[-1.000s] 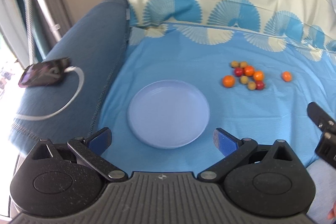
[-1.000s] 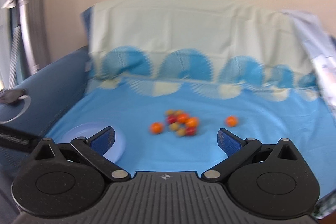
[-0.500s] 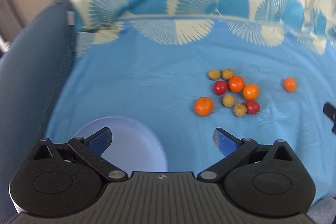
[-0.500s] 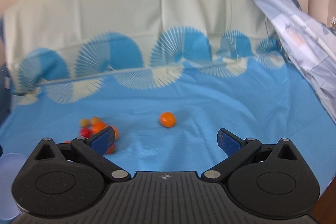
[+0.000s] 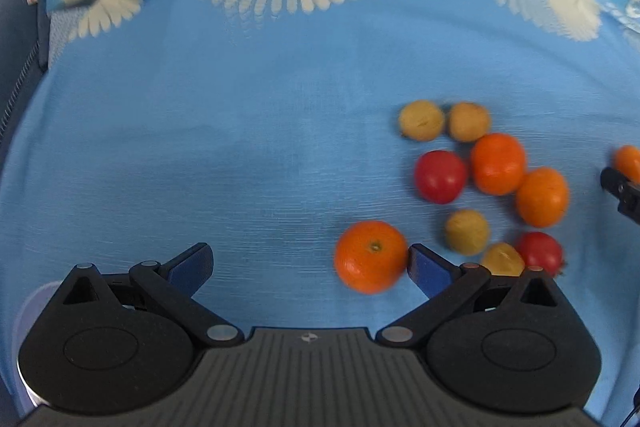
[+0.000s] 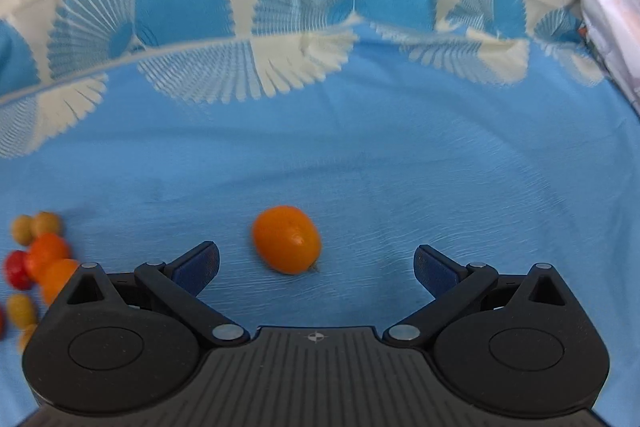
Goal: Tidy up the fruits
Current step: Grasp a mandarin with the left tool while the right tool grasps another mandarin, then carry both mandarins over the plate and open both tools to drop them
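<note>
compared with half a second ago, the left gripper (image 5: pixel 310 261) is sitting much closer to the blue sheet (image 5: pixel 224 131): the fruit cluster (image 5: pixel 486 187) is now filling the 2 to 4 o'clock part of the left wrist view, and the lilac plate (image 5: pixel 28 311) is showing only as a sliver at 8 o'clock behind the gripper body. the left gripper's jaws are standing wide apart and gripping nothing. the large orange (image 5: pixel 370 256) is lying between the fingers at about 3 o'clock of the gap, right against the blue pad of the right-hand finger (image 5: pixel 426 269); whether it is actually touching cannot be told. beyond it two red fruits, two more orange ones and four small yellowish ones are lying close together on the sheet.

the right gripper (image 6: pixel 316 265) is likewise closer to the sheet than half a second ago, and the lone orange fruit (image 6: pixel 287 239) is now appearing larger, lying just ahead of the gap, slightly toward 11 o'clock, apart from both pads. its jaws are also spread wide and empty. the cluster is showing at the 9 o'clock edge of the right wrist view, well apart from the lone fruit. both views are slightly blurred.
</note>
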Available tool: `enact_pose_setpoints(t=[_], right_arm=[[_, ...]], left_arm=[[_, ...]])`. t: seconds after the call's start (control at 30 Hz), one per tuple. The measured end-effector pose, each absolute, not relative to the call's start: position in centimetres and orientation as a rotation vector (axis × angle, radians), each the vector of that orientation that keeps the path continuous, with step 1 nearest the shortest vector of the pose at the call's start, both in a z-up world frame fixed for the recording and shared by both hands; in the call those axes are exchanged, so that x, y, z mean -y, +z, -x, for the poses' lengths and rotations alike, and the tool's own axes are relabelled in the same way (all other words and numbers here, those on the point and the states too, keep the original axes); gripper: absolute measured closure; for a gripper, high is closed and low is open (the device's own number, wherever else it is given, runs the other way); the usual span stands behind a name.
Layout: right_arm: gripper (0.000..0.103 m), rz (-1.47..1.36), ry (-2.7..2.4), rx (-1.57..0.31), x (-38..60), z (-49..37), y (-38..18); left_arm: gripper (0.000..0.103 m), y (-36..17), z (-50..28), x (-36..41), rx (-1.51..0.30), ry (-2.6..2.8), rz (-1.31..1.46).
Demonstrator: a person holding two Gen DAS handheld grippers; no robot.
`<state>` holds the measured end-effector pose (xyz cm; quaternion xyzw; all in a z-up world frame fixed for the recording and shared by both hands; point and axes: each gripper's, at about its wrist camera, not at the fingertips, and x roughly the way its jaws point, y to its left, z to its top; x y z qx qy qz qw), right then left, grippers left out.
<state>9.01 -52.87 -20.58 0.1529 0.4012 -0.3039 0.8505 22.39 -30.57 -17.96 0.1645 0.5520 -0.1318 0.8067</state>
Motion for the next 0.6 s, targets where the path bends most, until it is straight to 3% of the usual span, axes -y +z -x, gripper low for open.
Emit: enact_pose_setpoints(t=[0.17,0.2,0.23,0.27,0.3,0.6], right_arm=[[0.001,-0.302,-0.640,-0.812,52.6,-8.9,-21.0],[0.001,-0.298,-0.635,-0.808,52.6,-8.8,-21.0],[0.012,-0.293,-0.616,-0.800,52.5,-8.7,-20.9],[0.025,-0.288,-0.590,-0.782,52.2,-8.5,-20.6],[0.062,-0.288,-0.563,-0.777,51.9,-8.4,-20.3],[0.065,-0.257,-0.538,-0.725,48.7,-5.5,-15.5]], left_arm=[[0.000,-18.7,-23.0,30.0,-1.208,-0.242,-0.305],[0.008,-18.5,-22.9,29.9,-1.199,-0.252,-0.301],[0.032,-18.1,-22.7,29.8,-1.184,-0.267,-0.293],[0.048,-17.6,-22.4,29.8,-1.178,-0.287,-0.284],[0.062,-17.4,-22.2,29.8,-1.186,-0.303,-0.281],[0.062,-11.5,-18.4,26.8,-1.152,-0.324,-0.151]])
